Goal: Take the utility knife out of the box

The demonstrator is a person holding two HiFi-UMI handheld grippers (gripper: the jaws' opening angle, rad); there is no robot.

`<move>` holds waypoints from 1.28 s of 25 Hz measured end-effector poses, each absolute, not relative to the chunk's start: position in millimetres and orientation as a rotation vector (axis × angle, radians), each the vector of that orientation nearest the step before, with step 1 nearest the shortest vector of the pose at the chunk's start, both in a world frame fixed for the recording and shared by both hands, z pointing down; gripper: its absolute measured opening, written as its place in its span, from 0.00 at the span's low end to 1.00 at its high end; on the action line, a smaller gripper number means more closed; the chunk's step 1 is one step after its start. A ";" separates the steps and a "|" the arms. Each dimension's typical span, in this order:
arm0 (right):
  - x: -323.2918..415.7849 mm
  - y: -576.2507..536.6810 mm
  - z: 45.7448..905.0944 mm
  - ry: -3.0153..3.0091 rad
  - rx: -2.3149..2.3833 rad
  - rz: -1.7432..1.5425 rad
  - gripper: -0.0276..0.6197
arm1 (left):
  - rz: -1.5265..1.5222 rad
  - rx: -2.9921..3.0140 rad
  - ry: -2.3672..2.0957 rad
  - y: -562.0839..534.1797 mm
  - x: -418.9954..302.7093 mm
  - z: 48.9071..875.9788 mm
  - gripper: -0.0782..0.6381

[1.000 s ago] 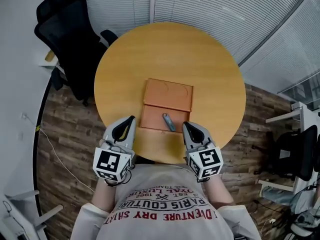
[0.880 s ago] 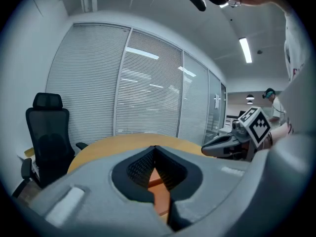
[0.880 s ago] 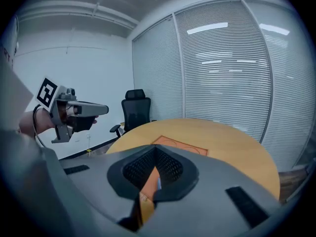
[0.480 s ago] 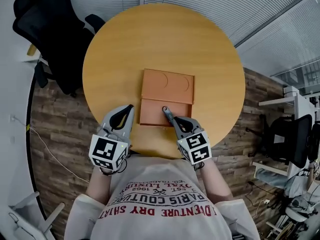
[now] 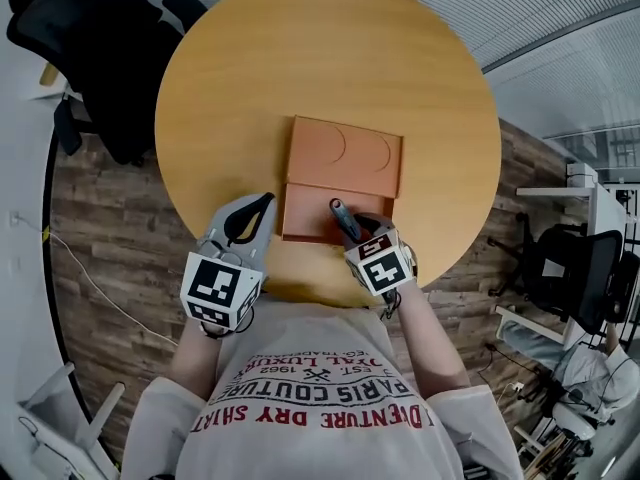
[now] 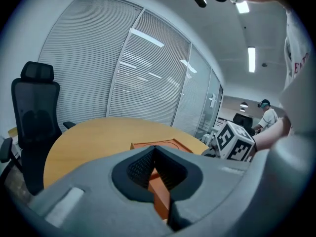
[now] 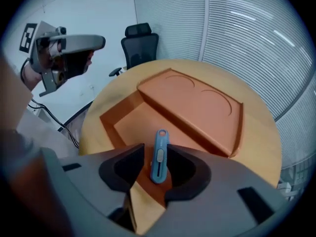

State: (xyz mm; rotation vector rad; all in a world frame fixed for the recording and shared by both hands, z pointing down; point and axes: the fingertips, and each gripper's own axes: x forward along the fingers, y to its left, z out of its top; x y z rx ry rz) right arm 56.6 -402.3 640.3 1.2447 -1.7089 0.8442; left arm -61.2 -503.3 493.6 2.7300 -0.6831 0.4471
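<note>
An orange box tray (image 5: 305,213) lies on the round wooden table (image 5: 300,48), its lid (image 5: 345,158) folded back behind it. A blue utility knife (image 5: 341,216) (image 7: 159,154) rests in the tray (image 7: 123,125), handle toward me. My right gripper (image 5: 352,230) (image 7: 156,151) tips steeply down over it. Its jaws are opening and straddle the knife with a gap on each side. My left gripper (image 5: 260,206) (image 6: 155,149) is shut on nothing, at the tray's front left corner. It also shows at the upper left of the right gripper view (image 7: 64,48).
A black office chair (image 5: 90,48) (image 6: 32,112) stands left of the table, another chair (image 5: 580,278) at the right. Glass walls with blinds (image 7: 247,43) lie beyond. The table's front edge (image 5: 300,293) is just below both grippers. A person (image 6: 266,117) stands far off.
My right gripper came forward and down from the table's front edge onto the knife, tipping its nose downward. My left gripper sank slightly toward the tray's corner.
</note>
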 end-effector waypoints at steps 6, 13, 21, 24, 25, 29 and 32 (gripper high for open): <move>57.7 -407.7 667.8 -1.614 1.123 0.877 0.30 | 0.466 2.702 -0.681 -514.2 -61.7 503.4 0.10; 61.6 -408.4 686.0 -1.534 1.069 0.912 0.29 | 0.481 2.670 -0.700 -526.6 -64.7 514.4 0.10; 63.6 -409.7 690.8 -1.504 1.024 0.910 0.28 | 0.483 2.661 -0.701 -532.5 -63.3 516.2 0.10; 63.8 -407.5 691.1 -1.503 1.009 0.887 0.26 | 0.459 2.648 -0.698 -528.3 -61.7 514.9 0.10; 64.4 -406.4 691.6 -1.508 1.015 0.895 0.26 | 0.449 2.644 -0.695 -526.9 -61.3 514.0 0.10; 64.6 -405.2 689.7 -1.520 1.016 0.892 0.25 | 0.437 2.649 -0.702 -524.5 -64.9 508.5 0.10; 63.2 -406.6 686.4 -1.535 1.021 0.876 0.25 | 0.427 2.657 -0.720 -525.6 -69.8 501.6 0.10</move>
